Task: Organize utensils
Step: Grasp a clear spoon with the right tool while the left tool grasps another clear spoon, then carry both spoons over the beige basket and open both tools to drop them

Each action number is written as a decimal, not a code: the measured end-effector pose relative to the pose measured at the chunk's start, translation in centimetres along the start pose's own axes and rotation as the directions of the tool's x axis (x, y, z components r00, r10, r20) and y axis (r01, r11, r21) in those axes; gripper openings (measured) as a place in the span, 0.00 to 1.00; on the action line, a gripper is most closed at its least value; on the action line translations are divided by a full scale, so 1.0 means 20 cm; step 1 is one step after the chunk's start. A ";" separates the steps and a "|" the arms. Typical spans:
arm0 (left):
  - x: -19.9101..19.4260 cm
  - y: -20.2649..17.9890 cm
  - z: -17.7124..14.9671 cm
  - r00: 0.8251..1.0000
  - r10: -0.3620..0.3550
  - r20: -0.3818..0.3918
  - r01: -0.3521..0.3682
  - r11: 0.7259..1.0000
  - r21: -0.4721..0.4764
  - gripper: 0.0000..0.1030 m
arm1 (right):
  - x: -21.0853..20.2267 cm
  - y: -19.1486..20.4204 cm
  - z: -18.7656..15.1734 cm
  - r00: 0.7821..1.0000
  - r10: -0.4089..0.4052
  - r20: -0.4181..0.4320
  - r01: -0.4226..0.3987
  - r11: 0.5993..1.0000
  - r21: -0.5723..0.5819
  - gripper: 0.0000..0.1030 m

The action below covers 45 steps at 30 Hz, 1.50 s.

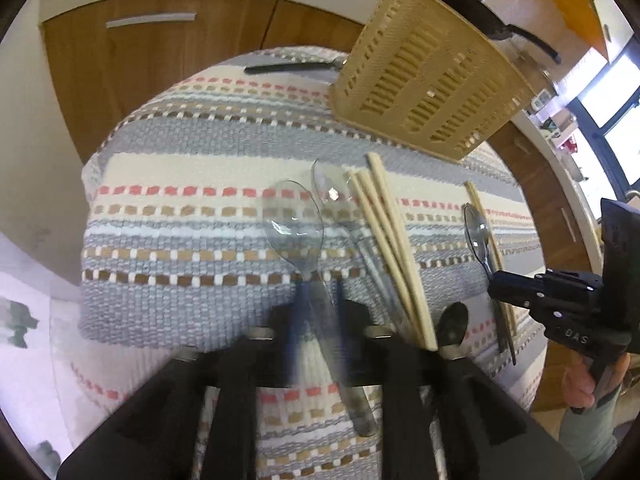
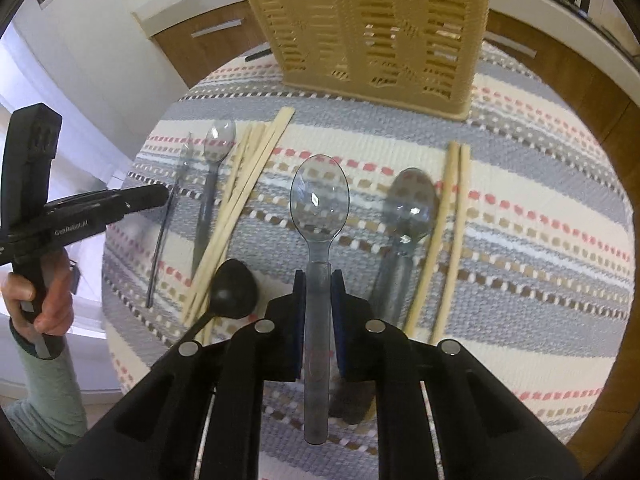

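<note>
My right gripper (image 2: 318, 280) is shut on the handle of a clear plastic spoon (image 2: 320, 196), whose bowl points toward the beige slotted basket (image 2: 372, 28). In the left wrist view this gripper (image 1: 496, 284) sits at the right over the woven mat. My left gripper (image 1: 320, 306) is blurred, and its blue pads stand apart on either side of another clear spoon (image 1: 294, 224). From the right wrist view that spoon (image 2: 168, 216) looks edge-on beside the left gripper (image 2: 162, 194). The basket (image 1: 428, 80) stands at the far side.
On the striped mat (image 2: 520, 240) lie a bundle of chopsticks (image 2: 240, 208), a chopstick pair (image 2: 452, 220), a smoky spoon (image 2: 408, 208), a third clear spoon (image 2: 218, 144) and a black spoon (image 2: 234, 292). A black utensil (image 1: 292, 67) lies far back. Wooden cabinets (image 1: 160, 64) surround the table.
</note>
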<state>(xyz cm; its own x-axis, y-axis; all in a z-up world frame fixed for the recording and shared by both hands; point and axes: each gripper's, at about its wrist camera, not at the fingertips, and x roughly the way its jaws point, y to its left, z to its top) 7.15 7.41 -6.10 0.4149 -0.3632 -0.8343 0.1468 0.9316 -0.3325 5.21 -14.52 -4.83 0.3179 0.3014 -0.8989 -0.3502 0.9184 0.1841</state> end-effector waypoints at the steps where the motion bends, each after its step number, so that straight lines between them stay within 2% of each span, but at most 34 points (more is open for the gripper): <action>1: 0.00 -0.01 -0.01 1.000 0.008 0.001 -0.008 1.000 0.004 0.38 | 0.00 0.01 0.00 1.000 0.005 -0.007 -0.005 1.000 0.001 0.10; 3: 0.01 -0.03 -0.01 0.999 0.042 -0.016 -0.042 0.999 0.028 0.38 | 0.01 0.02 -0.01 1.000 0.006 -0.012 -0.007 1.000 -0.002 0.10; 7: 0.05 -0.09 0.01 0.987 0.157 -0.022 -0.155 0.984 0.090 0.21 | 0.02 0.02 -0.01 0.999 0.028 -0.018 -0.028 1.000 0.009 0.10; 8: 0.06 -0.11 0.01 0.981 0.192 -0.019 -0.188 0.975 0.119 0.14 | 0.02 0.02 -0.01 1.000 0.023 -0.016 -0.023 1.000 0.007 0.10; 12: 0.06 -0.17 0.00 0.971 0.239 0.015 -0.238 0.955 0.175 0.11 | -0.01 0.01 -0.02 0.999 0.036 0.006 -0.036 0.999 0.004 0.10; 14: 0.03 -0.17 -0.01 0.978 0.205 0.047 -0.210 0.964 0.165 0.03 | -0.06 0.01 -0.02 0.998 0.043 0.045 -0.042 0.999 -0.012 0.10; 17: -0.10 -0.18 0.00 0.985 0.116 0.126 -0.134 0.981 0.142 0.00 | -0.17 0.03 -0.02 0.991 0.066 0.119 -0.061 0.997 -0.045 0.10; 20: -0.24 -0.20 0.03 0.975 0.072 0.208 -0.106 0.982 0.157 0.00 | -0.29 0.07 0.00 0.975 0.079 0.209 -0.062 0.994 -0.086 0.10; 22: -0.29 -0.24 0.06 0.970 0.060 0.235 -0.101 0.981 0.167 0.00 | -0.38 0.08 0.02 0.962 0.084 0.261 -0.061 0.993 -0.097 0.10; 25: -0.40 -0.28 0.11 0.952 -0.001 0.305 -0.057 0.982 0.180 0.00 | -0.52 0.08 0.06 0.929 0.095 0.357 -0.061 0.993 -0.106 0.10; 27: -0.49 -0.31 0.19 0.927 -0.043 0.372 -0.029 0.982 0.188 0.00 | -0.59 0.08 0.09 0.905 0.090 0.417 -0.050 0.993 -0.104 0.10; 28: -0.53 -0.33 0.22 0.914 -0.066 0.401 -0.014 0.981 0.193 0.00 | -0.64 0.07 0.12 0.884 0.087 0.460 -0.046 0.994 -0.100 0.10; 29: -0.59 -0.35 0.26 0.891 -0.095 0.443 0.004 0.979 0.202 0.00 | -0.68 0.07 0.15 0.868 0.088 0.488 -0.047 0.994 -0.095 0.10; 33: -0.71 -0.48 0.40 0.822 -0.154 0.548 0.023 0.971 0.239 0.00 | -0.82 0.02 0.28 0.803 0.056 0.594 -0.019 0.997 -0.069 0.10; 36: -0.73 -0.55 0.54 0.775 -0.202 0.600 0.043 0.962 0.268 0.00 | -0.86 -0.02 0.39 0.763 0.023 0.646 0.004 0.999 -0.040 0.10; 38: -0.71 -0.59 0.62 0.738 -0.214 0.640 0.036 0.960 0.279 0.00 | -0.87 -0.06 0.47 0.720 -0.031 0.693 0.052 0.999 -0.009 0.10; 41: -0.66 -0.62 0.71 0.683 -0.261 0.683 0.064 0.952 0.299 0.00 | -0.83 -0.14 0.57 0.674 -0.093 0.733 0.104 0.994 0.030 0.10; 42: -0.63 -0.62 0.76 0.667 -0.268 0.695 0.071 0.952 0.299 0.00 | -0.81 -0.17 0.61 0.662 -0.110 0.741 0.115 0.992 0.045 0.10; 43: -0.61 -0.62 0.78 0.661 -0.269 0.701 0.073 0.952 0.296 0.00 | -0.79 -0.19 0.64 0.651 -0.124 0.749 0.119 0.991 0.061 0.10; 45: -0.54 -0.60 0.84 0.643 -0.256 0.722 0.064 0.957 0.282 0.00 | -0.74 -0.24 0.69 0.646 -0.130 0.752 0.112 0.991 0.075 0.10</action>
<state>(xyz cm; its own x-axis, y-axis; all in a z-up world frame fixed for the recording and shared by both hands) 15.90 0.45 14.31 0.8775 -0.4605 -0.1343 0.4202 0.8730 -0.2475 14.29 -19.93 13.12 0.9136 0.2680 -0.3057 -0.2452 0.9630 0.1115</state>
